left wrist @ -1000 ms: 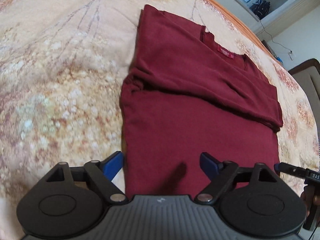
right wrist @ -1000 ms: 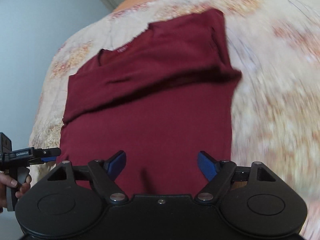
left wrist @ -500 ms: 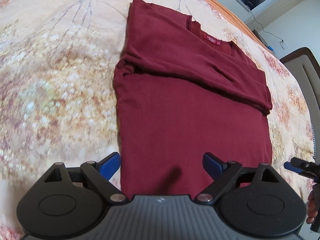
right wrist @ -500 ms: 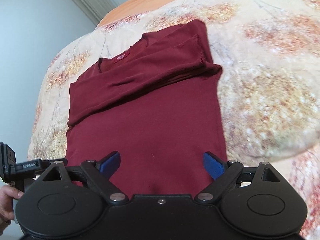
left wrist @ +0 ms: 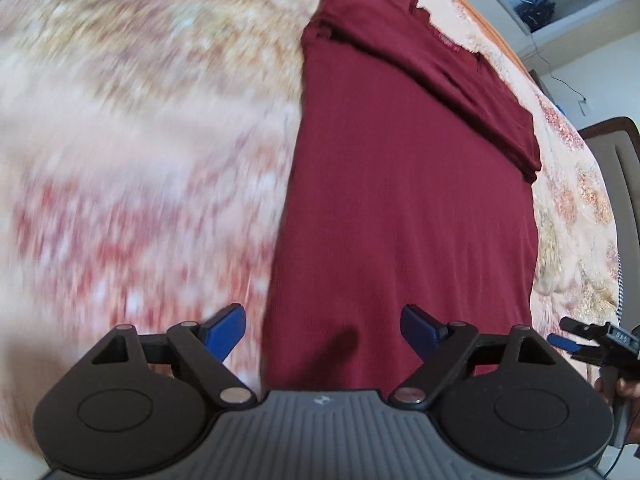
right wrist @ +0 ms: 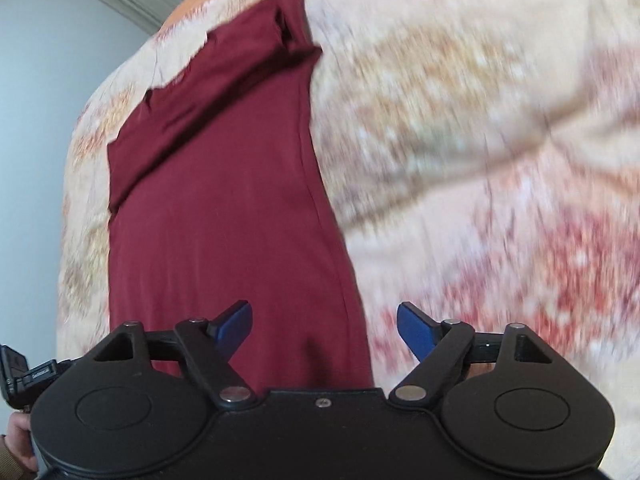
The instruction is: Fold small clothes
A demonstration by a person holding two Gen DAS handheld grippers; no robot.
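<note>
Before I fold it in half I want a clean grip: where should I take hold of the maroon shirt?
Probably at the two near hem corners, coming from the near side. The maroon shirt lies flat on the floral bedspread, sleeves already folded across the chest, so its long side edges run straight to the hem. The open left gripper straddles one edge, the open right gripper the other; their jaws have just been closing.

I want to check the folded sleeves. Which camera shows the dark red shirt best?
The left wrist view: the dark red shirt is fairly sharp there, its sleeves folded across the chest. The right wrist view shows the same shirt, blurrier and narrower.
</note>
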